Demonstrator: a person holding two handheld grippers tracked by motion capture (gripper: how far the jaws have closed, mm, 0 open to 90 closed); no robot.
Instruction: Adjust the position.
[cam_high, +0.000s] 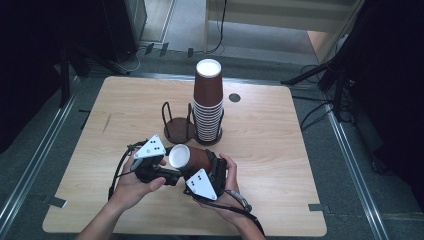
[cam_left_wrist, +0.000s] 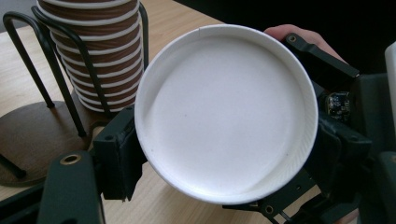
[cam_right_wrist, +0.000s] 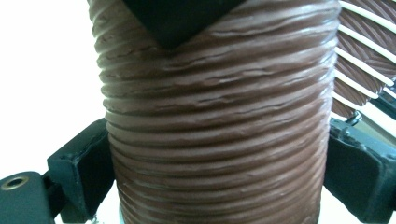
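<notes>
The wooden surface (cam_high: 280, 150) spread pale and broad under the high view, rounded at its corners, with a small dark round grommet (cam_high: 234, 97) set in it toward the far side. Near its middle stood the tall stack of brown ribbed paper cups (cam_high: 208, 102), upside down, the white base of the topmost cup facing up. The stack sat in one bay of a black wire cup holder (cam_high: 178, 125); the bay beside it, on the left in the high view, had only its dark round base showing.

Nearer the person, just in front of the holder, a single brown ribbed paper cup (cam_high: 192, 157) lay on its side above the surface, held up between the two hands. Its white mouth faced the left claw (cam_high: 159, 169).

The right claw (cam_right_wrist: 219, 163) had its jaws pressed against the cup's ribbed wall on both sides, so it was clamped on the cup's body. In the left gripper view the cup's open white inside (cam_left_wrist: 226, 112) sat right before the camera, and the left claw (cam_left_wrist: 219, 172) had one black jaw touching the rim on each side; it was closed on the cup at the rim. Both grey three-cornered plates faced upward in the high view.
</notes>
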